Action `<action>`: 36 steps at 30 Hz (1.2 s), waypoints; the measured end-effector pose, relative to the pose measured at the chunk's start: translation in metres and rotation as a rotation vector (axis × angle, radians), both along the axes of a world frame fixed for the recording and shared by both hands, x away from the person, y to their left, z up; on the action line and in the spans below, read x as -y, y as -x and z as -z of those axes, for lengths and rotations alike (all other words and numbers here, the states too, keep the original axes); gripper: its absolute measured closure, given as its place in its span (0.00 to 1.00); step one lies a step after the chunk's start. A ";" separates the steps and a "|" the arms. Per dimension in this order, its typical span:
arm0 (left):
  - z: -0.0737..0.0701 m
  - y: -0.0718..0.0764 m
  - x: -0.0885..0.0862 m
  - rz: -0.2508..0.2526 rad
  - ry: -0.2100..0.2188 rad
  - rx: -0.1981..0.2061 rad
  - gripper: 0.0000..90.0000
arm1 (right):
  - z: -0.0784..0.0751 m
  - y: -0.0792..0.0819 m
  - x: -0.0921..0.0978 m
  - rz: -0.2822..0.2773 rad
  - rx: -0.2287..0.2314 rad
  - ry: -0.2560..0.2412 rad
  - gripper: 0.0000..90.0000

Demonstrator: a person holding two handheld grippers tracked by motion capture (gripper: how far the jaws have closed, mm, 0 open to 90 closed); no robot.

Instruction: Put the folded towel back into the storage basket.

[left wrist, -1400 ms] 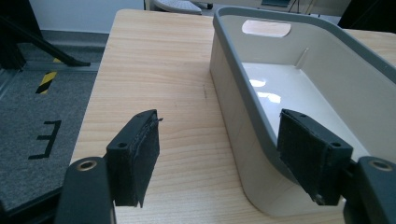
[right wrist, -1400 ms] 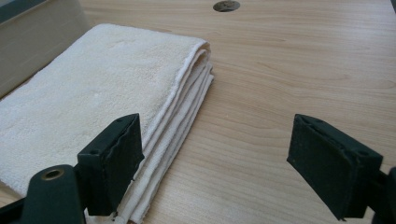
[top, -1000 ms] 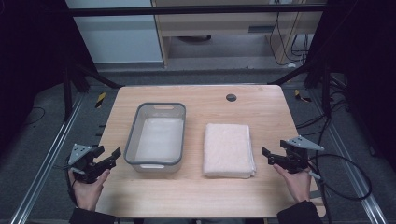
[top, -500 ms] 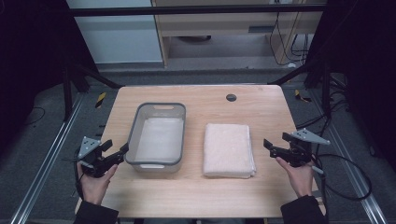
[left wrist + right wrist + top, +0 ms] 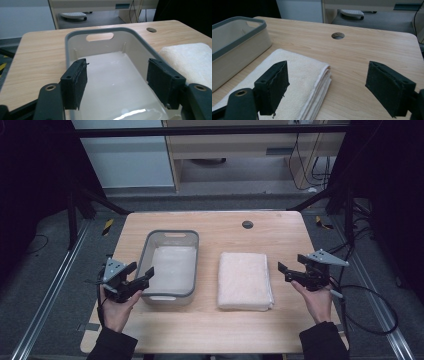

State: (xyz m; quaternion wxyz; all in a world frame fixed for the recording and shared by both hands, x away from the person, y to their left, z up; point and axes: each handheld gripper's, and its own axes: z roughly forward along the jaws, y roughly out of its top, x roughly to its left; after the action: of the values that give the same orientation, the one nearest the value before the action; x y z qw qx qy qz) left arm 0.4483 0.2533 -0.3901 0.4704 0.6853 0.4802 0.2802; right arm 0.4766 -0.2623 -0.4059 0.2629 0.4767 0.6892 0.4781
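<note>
High view: at the lower left of the frame the left tool (image 5: 139, 273) sits in a person's hand (image 5: 116, 309), its jaws spread apart and aimed toward the near left corner of the grey bin (image 5: 150, 245). The jaw tips seem to be just beside the bin's rim, though from this angle I cannot tell whether they touch it. The bin stands left of centre on the wooden worktop (image 5: 220, 330), long side running away from the person. In the left gripper view the left tool (image 5: 117, 75) frames the bin (image 5: 125, 33), one black pad either side of its pale floor, with a handle slot in the far wall.

Just right of centre in the high view lies a folded cream towel (image 5: 245, 280), near the bin but apart from it. A round hole (image 5: 247, 224) sits in the worktop above it.

At the lower right, the right tool (image 5: 283, 272) is held with jaws wide apart, just beside the towel's right edge. In the right gripper view the right tool (image 5: 327, 86) brackets the towel's (image 5: 302, 72) folded corner.
</note>
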 end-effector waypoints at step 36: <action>0.012 -0.016 0.108 0.184 -0.013 -0.029 0.37 | -0.005 -0.032 -0.015 -0.033 -0.017 -0.015 0.25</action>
State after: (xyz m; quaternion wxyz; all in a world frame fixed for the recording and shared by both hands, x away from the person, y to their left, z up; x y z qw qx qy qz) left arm 0.4646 0.1454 -0.4017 0.4827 0.7335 0.4200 0.2292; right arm 0.5085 -0.2471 -0.4007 0.2456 0.4713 0.6954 0.4837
